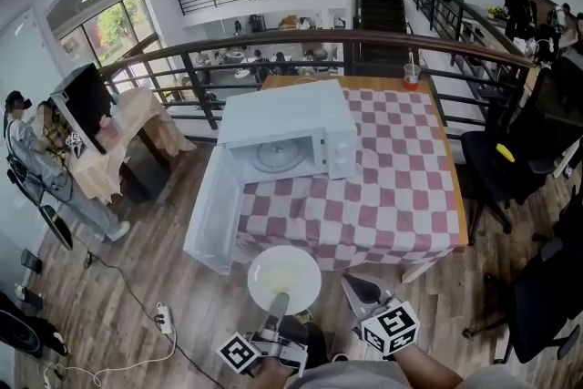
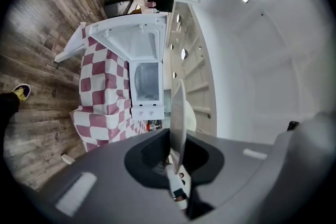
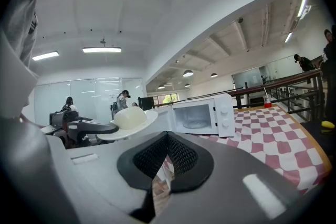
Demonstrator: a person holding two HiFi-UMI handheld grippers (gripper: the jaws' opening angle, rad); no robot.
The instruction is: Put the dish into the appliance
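Note:
A white microwave [image 1: 287,137] stands on the red-and-white checked table [image 1: 401,187]. Its door [image 1: 211,214] hangs wide open to the left, and the glass turntable shows inside. My left gripper [image 1: 279,303] is shut on the near rim of a white dish [image 1: 284,278], held level in front of the table, below the open door. The left gripper view shows the dish [image 2: 177,113] edge-on between the jaws, with the microwave [image 2: 146,81] beyond. In the right gripper view the dish [image 3: 128,120] carries a pale mound. My right gripper [image 1: 357,287] hovers just right of the dish, shut and holding nothing.
A red cup with a straw [image 1: 411,76] stands at the table's far edge. A dark railing [image 1: 364,39] runs behind the table. Black chairs [image 1: 496,168] sit to the right. A power strip [image 1: 164,317] and its cable lie on the wooden floor at the left, near a person [image 1: 36,159].

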